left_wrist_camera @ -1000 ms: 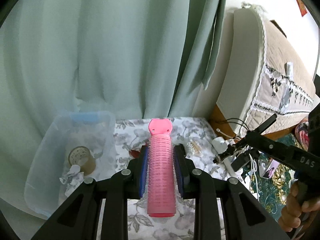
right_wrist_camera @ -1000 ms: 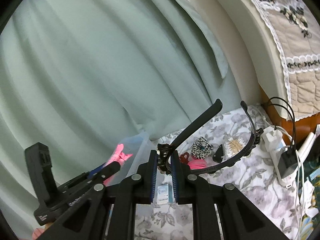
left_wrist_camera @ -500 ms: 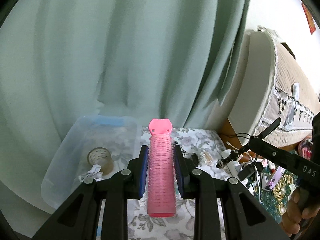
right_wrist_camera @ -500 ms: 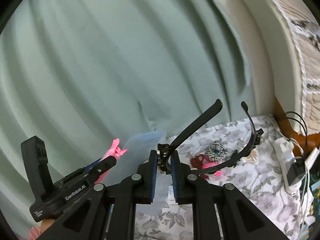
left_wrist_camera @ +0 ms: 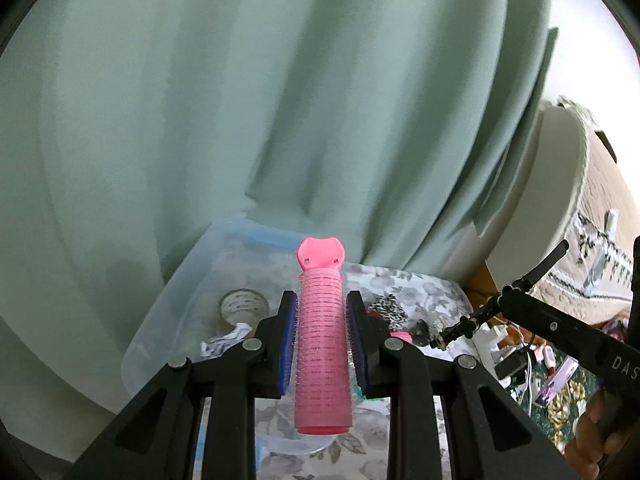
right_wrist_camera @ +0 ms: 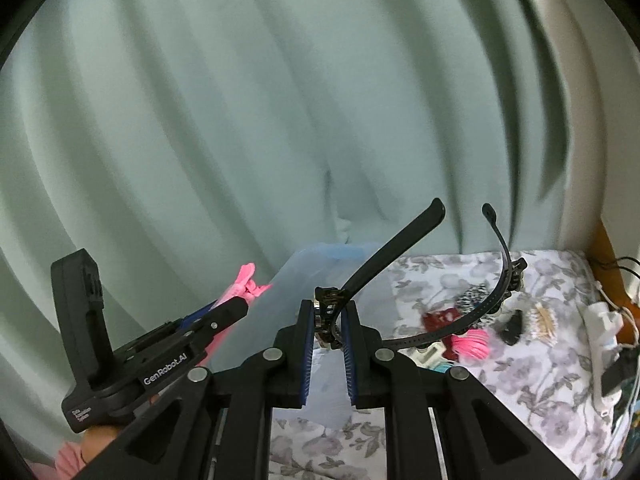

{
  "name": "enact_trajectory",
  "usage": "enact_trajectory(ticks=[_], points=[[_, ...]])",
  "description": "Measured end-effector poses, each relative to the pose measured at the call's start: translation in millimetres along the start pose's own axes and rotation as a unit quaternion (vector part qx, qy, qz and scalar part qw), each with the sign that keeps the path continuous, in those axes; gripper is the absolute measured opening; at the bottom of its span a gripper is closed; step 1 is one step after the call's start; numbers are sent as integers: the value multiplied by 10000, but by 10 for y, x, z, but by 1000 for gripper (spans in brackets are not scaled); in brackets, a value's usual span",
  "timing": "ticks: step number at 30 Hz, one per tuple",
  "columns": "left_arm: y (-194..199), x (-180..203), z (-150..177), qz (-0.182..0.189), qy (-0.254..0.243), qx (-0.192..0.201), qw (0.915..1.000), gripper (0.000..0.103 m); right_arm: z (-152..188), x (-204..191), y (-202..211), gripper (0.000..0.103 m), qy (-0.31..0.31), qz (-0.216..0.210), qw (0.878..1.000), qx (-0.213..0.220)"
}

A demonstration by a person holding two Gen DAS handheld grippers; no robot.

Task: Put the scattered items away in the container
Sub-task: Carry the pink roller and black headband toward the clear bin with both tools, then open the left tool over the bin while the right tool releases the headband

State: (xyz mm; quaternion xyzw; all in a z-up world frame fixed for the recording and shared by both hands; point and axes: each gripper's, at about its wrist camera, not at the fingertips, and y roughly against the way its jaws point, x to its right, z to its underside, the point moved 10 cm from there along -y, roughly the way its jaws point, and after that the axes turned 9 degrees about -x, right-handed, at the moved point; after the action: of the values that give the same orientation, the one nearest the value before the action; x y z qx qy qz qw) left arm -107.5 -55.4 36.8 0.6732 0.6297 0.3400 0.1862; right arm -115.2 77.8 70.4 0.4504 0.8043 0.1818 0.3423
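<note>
- Pale green curtains (left_wrist_camera: pixel 280 100) fill the background of both views; below them lies a grey floral tablecloth (right_wrist_camera: pixel 520 380) strewn with small hair accessories.
- Left of frame centre in the left wrist view sits the translucent plastic storage box with a blue handle (left_wrist_camera: pixel 168 320), the container for this task; it already holds a roll of clear tape (left_wrist_camera: pixel 243 304) and a crumpled white scrap (left_wrist_camera: pixel 226 338).
- At lower centre, the left gripper (left_wrist_camera: pixel 322 340) is clenched on a pink bristled hair roller with a pink clip tab (left_wrist_camera: pixel 323 352), which sits lengthwise between the blue pads, tab forward.
- Lower centre of the right wrist view: the right gripper (right_wrist_camera: pixel 328 332) pinches a thin black plastic headband (right_wrist_camera: pixel 400 276) near one decorated end, with both arms of the band arcing up and right.
- Both loads appear to be heading for the box. The roller should be carried over the opening and let go low.
- The springy headband would do best lowered with its long arc inside the walls before letting go, or it may catch the rim and flip out.
- Keeping the two tools apart over the box avoids a clash.
</note>
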Motion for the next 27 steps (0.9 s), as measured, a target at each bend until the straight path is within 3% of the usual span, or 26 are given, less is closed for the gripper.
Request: enact_trajectory(ticks=[27], points=[[-78,-923,170,-169,862,-173,9960,26,148,-764,-892,15,714,-309,9932,-868]])
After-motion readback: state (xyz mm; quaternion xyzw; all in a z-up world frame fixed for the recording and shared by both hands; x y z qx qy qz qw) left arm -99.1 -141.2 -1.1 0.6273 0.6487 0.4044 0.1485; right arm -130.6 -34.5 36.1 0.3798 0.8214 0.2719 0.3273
